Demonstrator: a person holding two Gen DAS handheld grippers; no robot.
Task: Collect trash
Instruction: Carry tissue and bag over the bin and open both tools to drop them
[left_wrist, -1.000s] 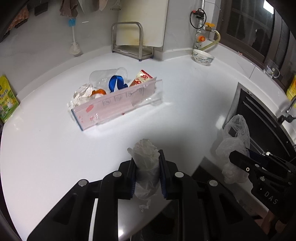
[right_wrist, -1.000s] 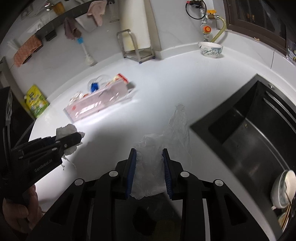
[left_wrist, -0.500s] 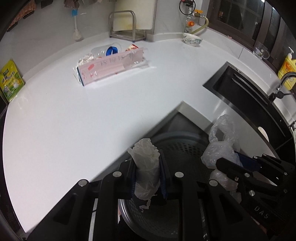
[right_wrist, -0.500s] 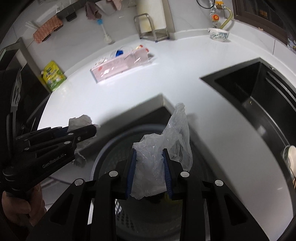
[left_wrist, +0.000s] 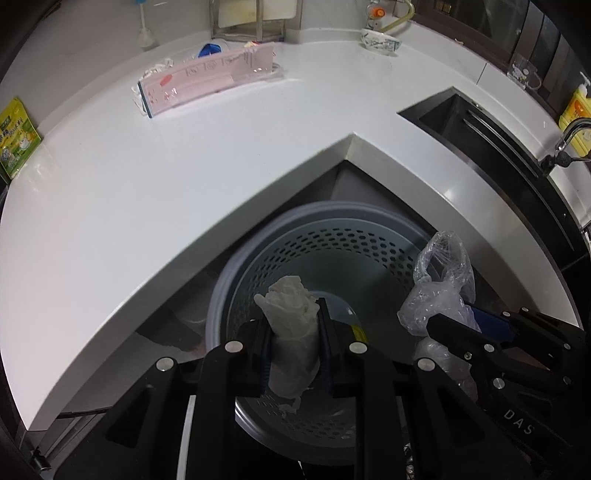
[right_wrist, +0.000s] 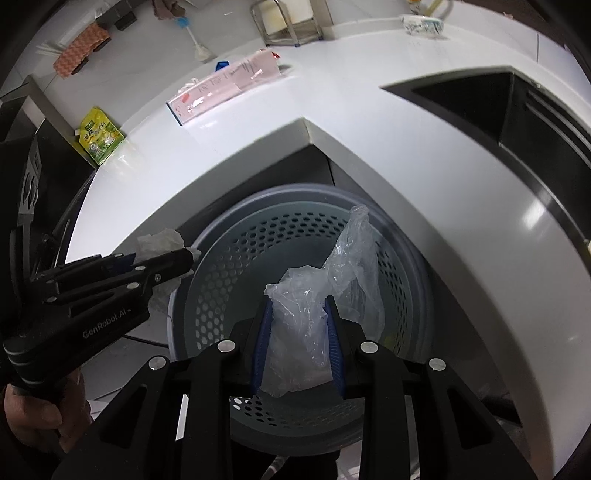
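Note:
A grey perforated trash basket (left_wrist: 369, 236) (right_wrist: 229, 266) stands on the floor below the inner corner of the white counter (left_wrist: 184, 166). My left gripper (left_wrist: 293, 317) is shut on a crumpled white tissue (left_wrist: 291, 325) and hangs over the basket's mouth. My right gripper (right_wrist: 299, 314) is shut on a clear plastic bag (right_wrist: 314, 302), also above the basket. In the left wrist view the right gripper (left_wrist: 436, 321) and its clear plastic bag (left_wrist: 439, 280) show at the right. In the right wrist view the left gripper (right_wrist: 184, 258) with the tissue (right_wrist: 159, 240) shows at the left.
More litter lies far back on the counter: a pink carton (left_wrist: 207, 77) (right_wrist: 225, 85) with wrappers and a clear cup behind it. A green packet (left_wrist: 14, 136) sits at the left edge. A black sink (left_wrist: 491, 147) is at the right, a bowl (left_wrist: 380, 40) behind.
Both grippers have drawn back from over the counter and sunk toward the floor basket, each still holding its piece. The basket has come fully into view under them.

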